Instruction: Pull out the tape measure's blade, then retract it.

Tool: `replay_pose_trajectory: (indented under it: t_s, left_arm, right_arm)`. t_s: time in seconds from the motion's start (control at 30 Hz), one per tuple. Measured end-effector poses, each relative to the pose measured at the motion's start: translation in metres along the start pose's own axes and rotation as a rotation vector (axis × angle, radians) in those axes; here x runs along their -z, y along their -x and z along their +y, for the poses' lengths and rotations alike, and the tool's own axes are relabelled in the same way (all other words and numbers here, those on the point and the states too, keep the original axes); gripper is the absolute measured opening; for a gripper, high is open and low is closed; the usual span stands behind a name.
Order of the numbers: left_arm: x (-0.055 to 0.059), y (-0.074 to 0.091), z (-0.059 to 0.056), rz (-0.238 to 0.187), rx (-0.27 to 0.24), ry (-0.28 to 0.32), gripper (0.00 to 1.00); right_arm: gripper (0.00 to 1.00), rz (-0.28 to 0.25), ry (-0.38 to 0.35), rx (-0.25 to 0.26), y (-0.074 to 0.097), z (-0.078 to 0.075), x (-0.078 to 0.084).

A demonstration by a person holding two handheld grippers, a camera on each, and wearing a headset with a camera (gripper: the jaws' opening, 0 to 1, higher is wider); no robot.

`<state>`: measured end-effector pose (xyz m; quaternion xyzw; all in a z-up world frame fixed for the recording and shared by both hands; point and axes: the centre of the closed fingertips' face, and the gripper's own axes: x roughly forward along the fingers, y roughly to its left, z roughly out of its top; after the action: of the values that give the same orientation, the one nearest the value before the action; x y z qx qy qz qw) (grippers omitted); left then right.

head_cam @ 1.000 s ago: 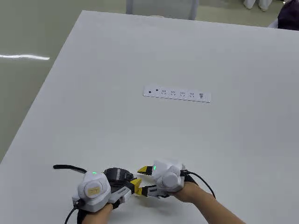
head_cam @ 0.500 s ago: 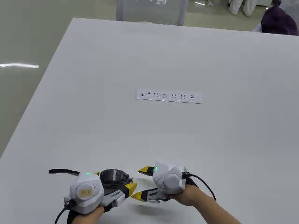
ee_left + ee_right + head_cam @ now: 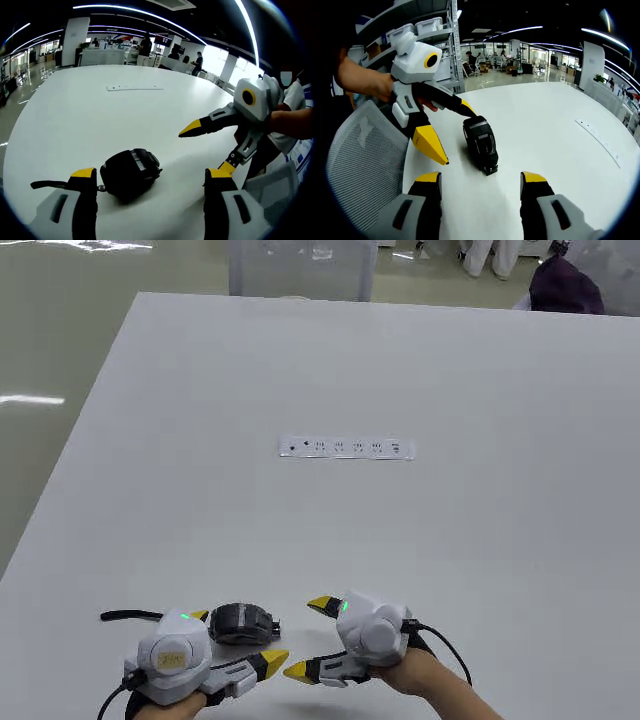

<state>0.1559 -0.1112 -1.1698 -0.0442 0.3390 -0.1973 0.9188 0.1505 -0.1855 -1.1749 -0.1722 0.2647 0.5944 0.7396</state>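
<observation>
A black tape measure [image 3: 240, 622] lies on the white table [image 3: 400, 370] near its front edge, with its blade in and a black wrist strap [image 3: 125, 616] trailing to the left. My left gripper [image 3: 236, 637] is open, one yellow fingertip on each side of the case; in its own view the tape measure [image 3: 131, 172] rests between the tips without touching them. My right gripper [image 3: 308, 638] is open too and faces the case from the right, a short way off. In the right gripper view the tape measure [image 3: 481, 142] lies just ahead of the open jaws.
A white power strip [image 3: 345, 448] lies flat mid-table. Beyond the table's far edge stands a chair [image 3: 300, 270]. A grey mesh chair [image 3: 360, 165] is close to the near edge. People stand in the background of the office.
Both grippers have drawn back a little from the tape measure. The left jaws have spread wider, and the right jaws no longer sit against the case. The head camera has tilted.
</observation>
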Motion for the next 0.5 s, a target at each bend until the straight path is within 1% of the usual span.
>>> replay_pose_trajectory:
  t_s: [0.13, 0.2, 0.23, 0.33, 0.4, 0.43, 0.5]
  left_arm:
    - [0.001, 0.009, 0.000, 0.006, 0.027, -0.036, 0.90]
    - [0.001, 0.013, 0.001, 0.005, 0.038, -0.041, 0.91]
    - [0.001, 0.017, 0.001, 0.007, 0.048, -0.046, 0.91]
    - [0.003, 0.024, 0.004, 0.015, 0.061, -0.064, 0.93]
    - [0.003, 0.030, 0.006, 0.016, 0.065, -0.084, 0.95]
    - [0.003, 0.032, 0.007, 0.014, 0.066, -0.085, 0.96]
    - [0.002, 0.038, 0.010, 0.014, 0.070, -0.087, 0.97]
  right_arm:
    - [0.69, -0.018, -0.034, 0.026, 0.012, 0.002, -0.004]
    - [0.71, -0.022, -0.040, 0.033, 0.017, 0.002, -0.004]
    - [0.72, -0.027, -0.050, 0.049, 0.021, 0.001, -0.005]
    - [0.74, -0.038, -0.070, 0.073, 0.033, 0.000, -0.006]
    - [0.75, -0.047, -0.088, 0.093, 0.042, -0.001, -0.005]
    - [0.76, -0.050, -0.095, 0.096, 0.044, -0.002, -0.004]
    - [0.79, -0.041, -0.107, 0.106, 0.052, -0.001, 0.001]
